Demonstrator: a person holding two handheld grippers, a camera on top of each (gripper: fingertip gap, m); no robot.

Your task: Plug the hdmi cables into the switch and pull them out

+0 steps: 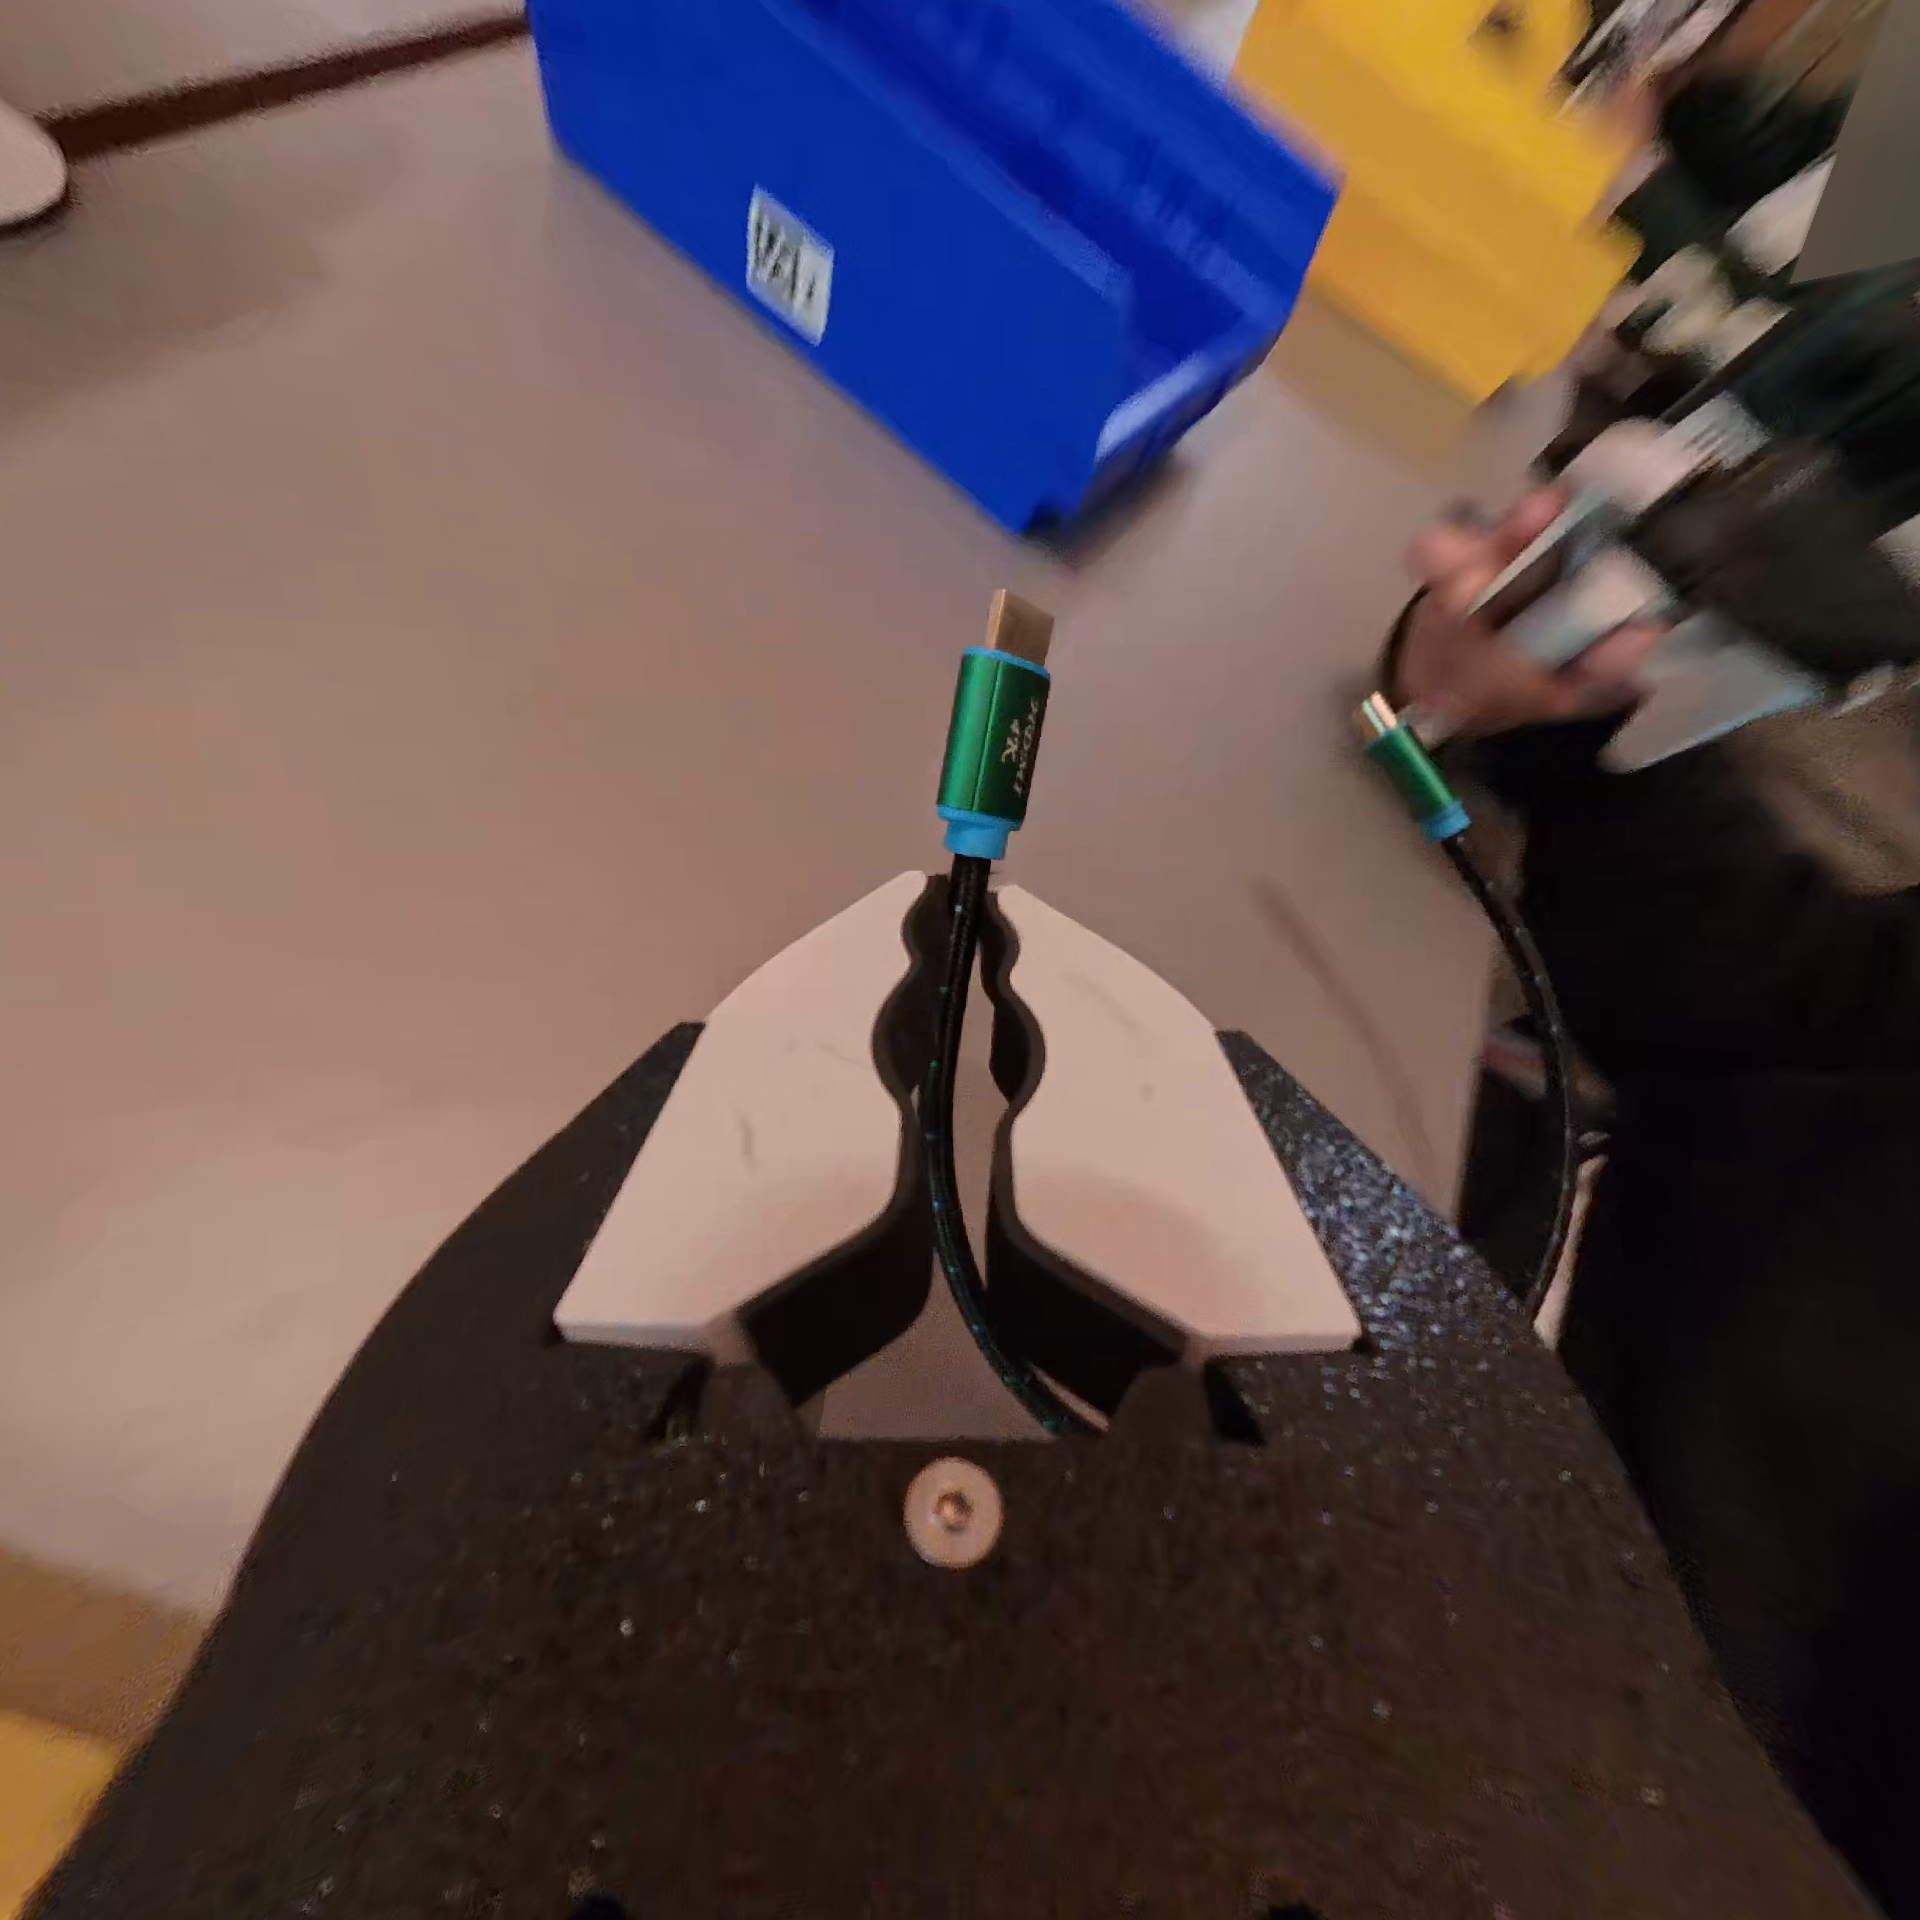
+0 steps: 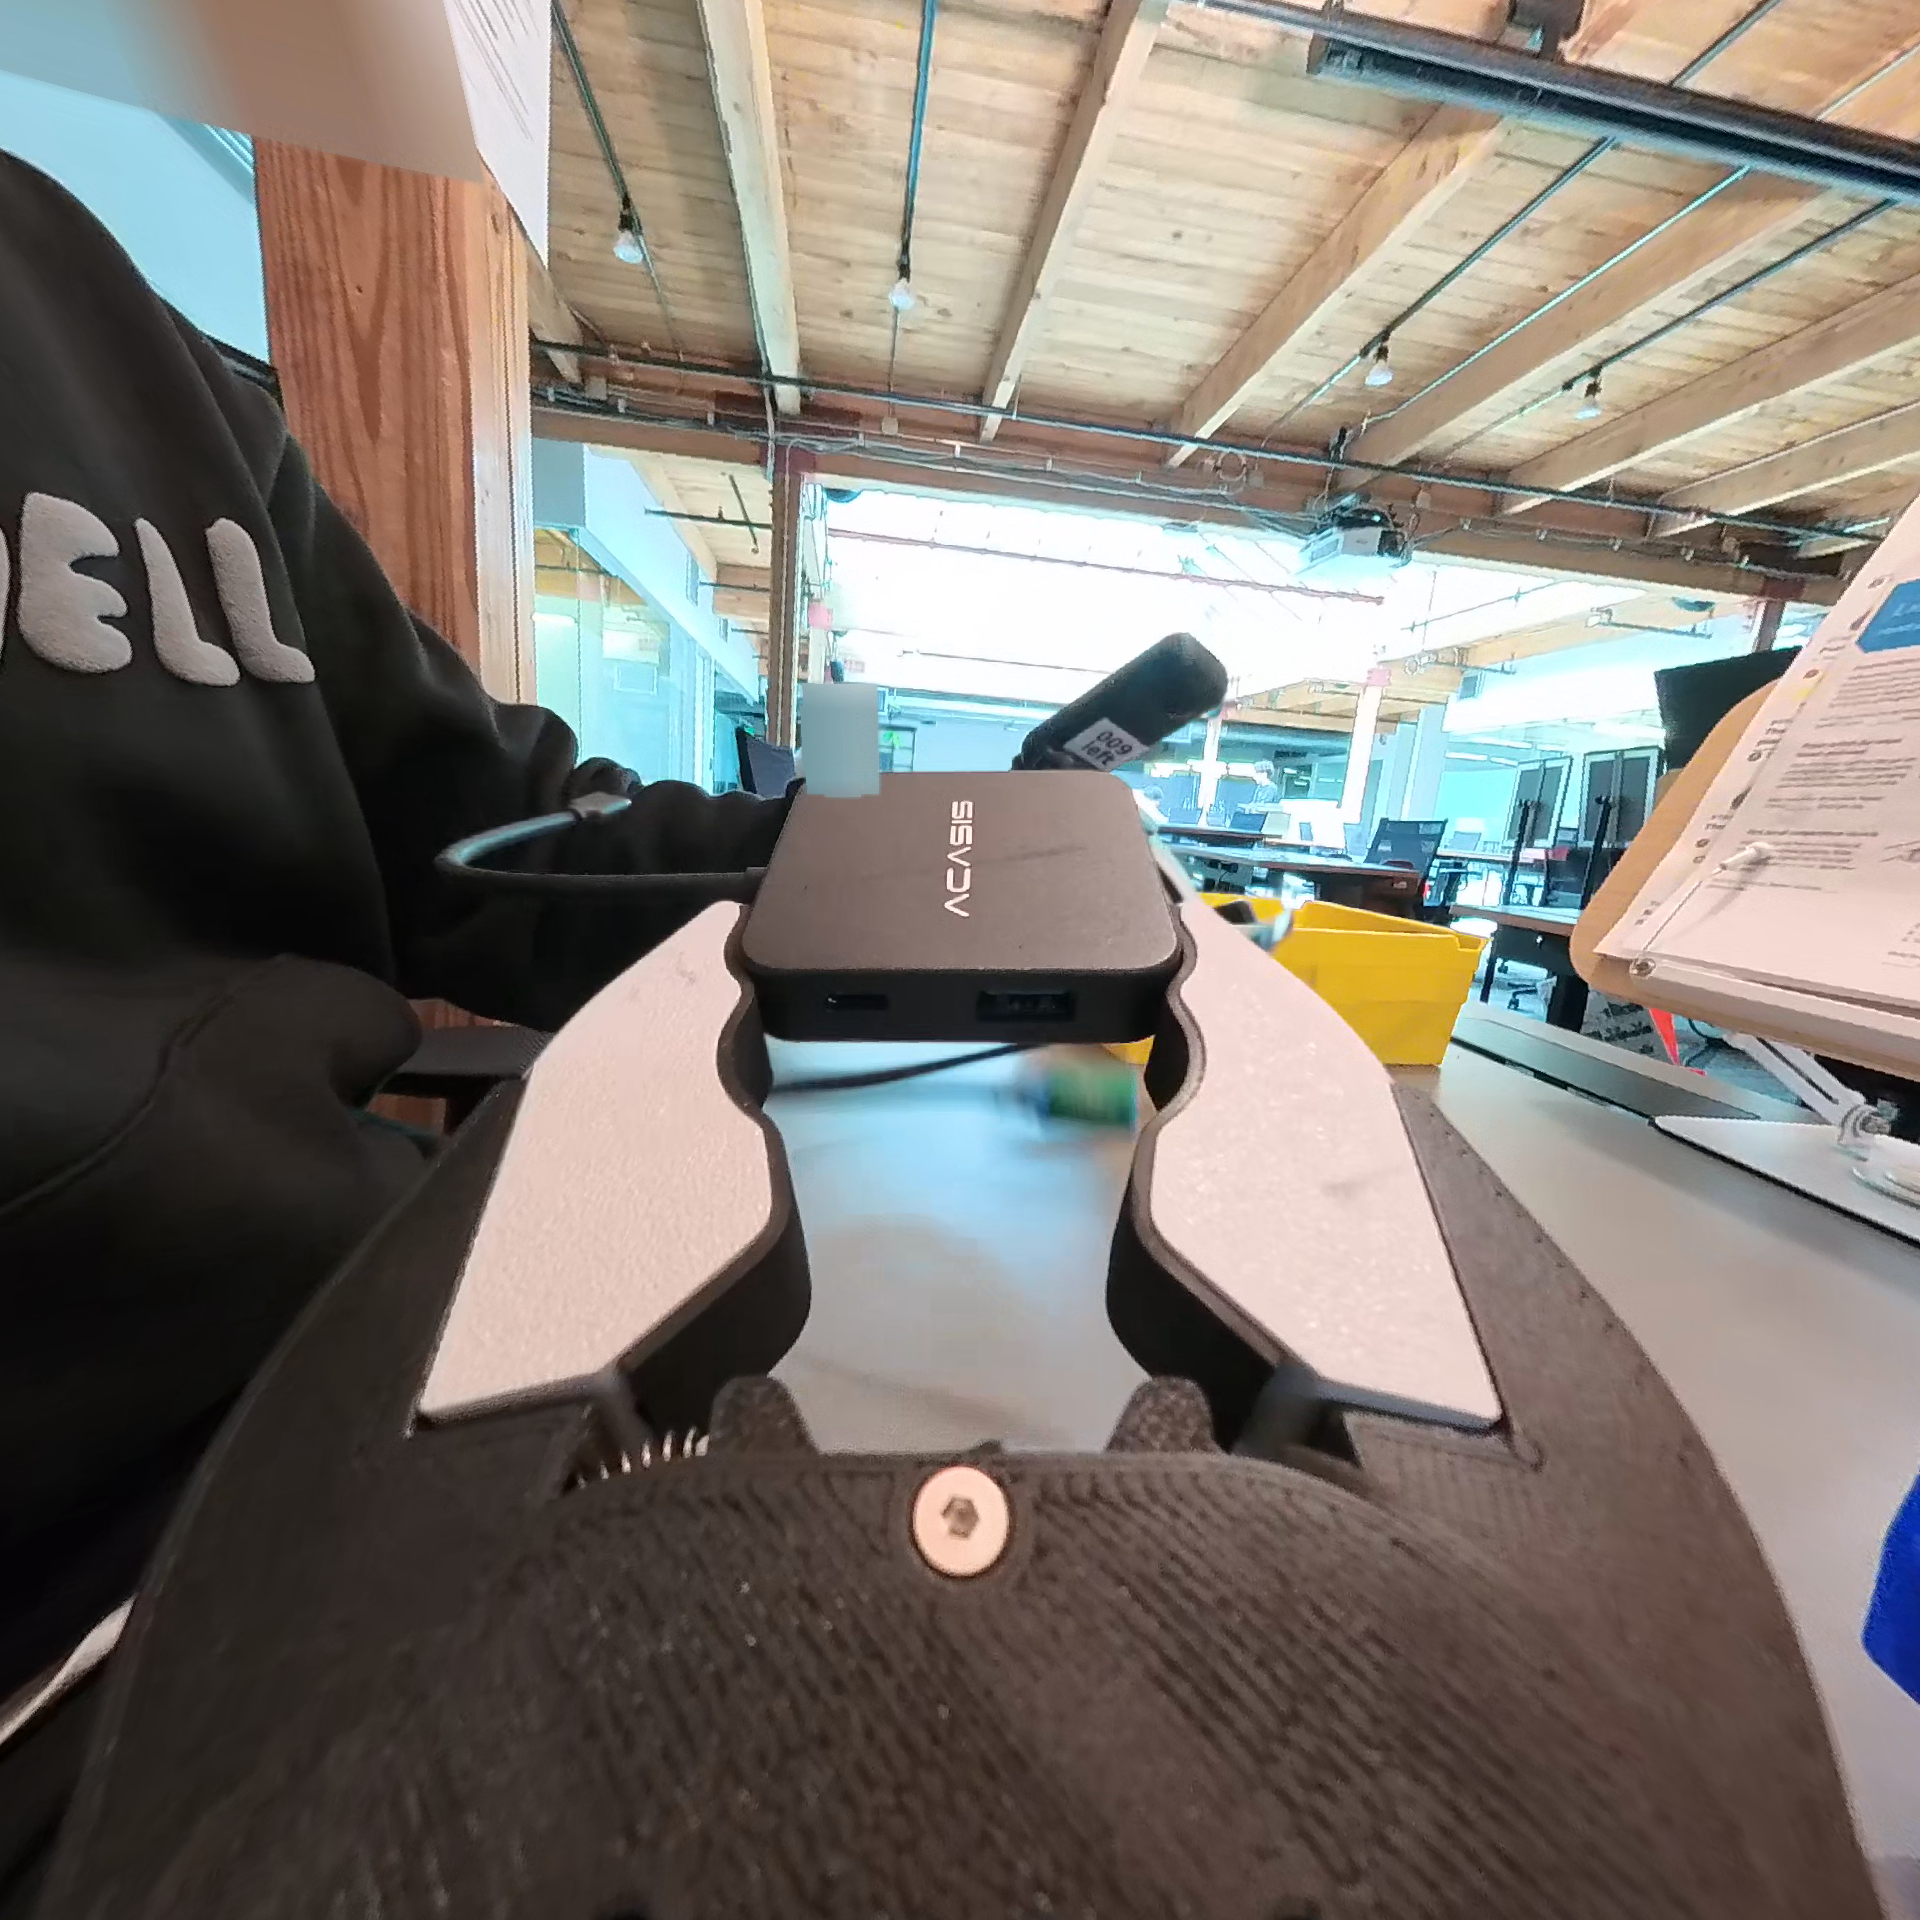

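So far, neither plug is in the switch (image 2: 961,904) — the task looks to be either near its start or between a pull-out and the next plug-in, and the pictures cannot settle which. The left gripper (image 1: 961,883) is closed on the braided cable (image 1: 961,1039) just behind the green plug (image 1: 992,743), which stands up past the fingertips with its gold tip free in the air above the table (image 1: 416,727). The cable's other green plug (image 1: 1413,769) hangs loose off to the right, near the blurred switch and the other gripper, also unconnected.

The right gripper (image 2: 961,997) is clamped on the switch, its fingers pressing the two side edges of the black box, which is held level above the table with its own lead running off toward the person's dark sleeve (image 2: 644,821). Two ports show on the face turned to the camera; which of them, if any, takes this plug I cannot tell.

What is left, as I judge it: bring the held plug to a matching port, push it home, then draw it out — and likely the same for the second plug. A blue bin (image 1: 914,239) and a yellow bin (image 1: 1455,177) sit farther back.
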